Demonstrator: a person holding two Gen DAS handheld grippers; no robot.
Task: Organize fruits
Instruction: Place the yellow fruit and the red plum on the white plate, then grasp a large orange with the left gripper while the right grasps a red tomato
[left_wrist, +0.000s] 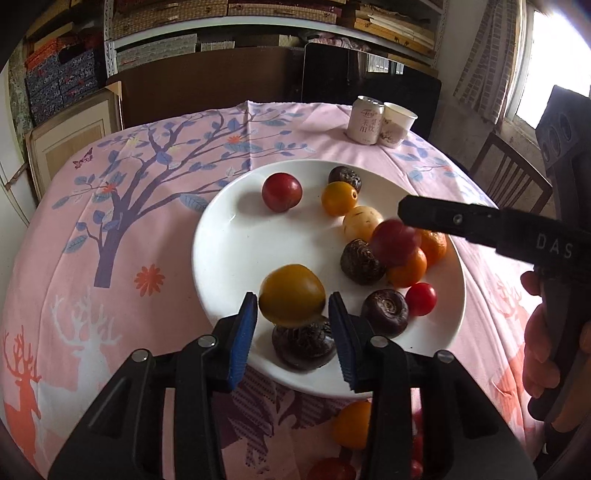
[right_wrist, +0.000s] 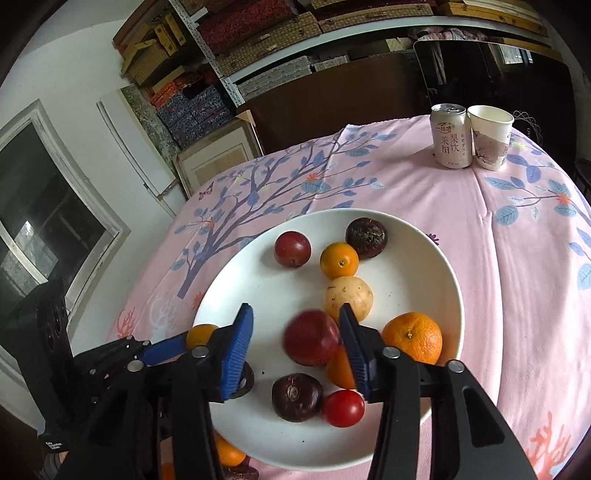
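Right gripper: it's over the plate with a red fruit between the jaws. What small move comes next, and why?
Probably lift the right gripper straight up. Its jaws stand wide, the blurred red fruit touches at most one of them, apparently just released, and it sits among the oranges on the plate.

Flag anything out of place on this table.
Several fruits, an orange one among them, lie on the tablecloth, off the white plate. The red fruit in the open right claw is blurred and looks as if it is mid-drop.
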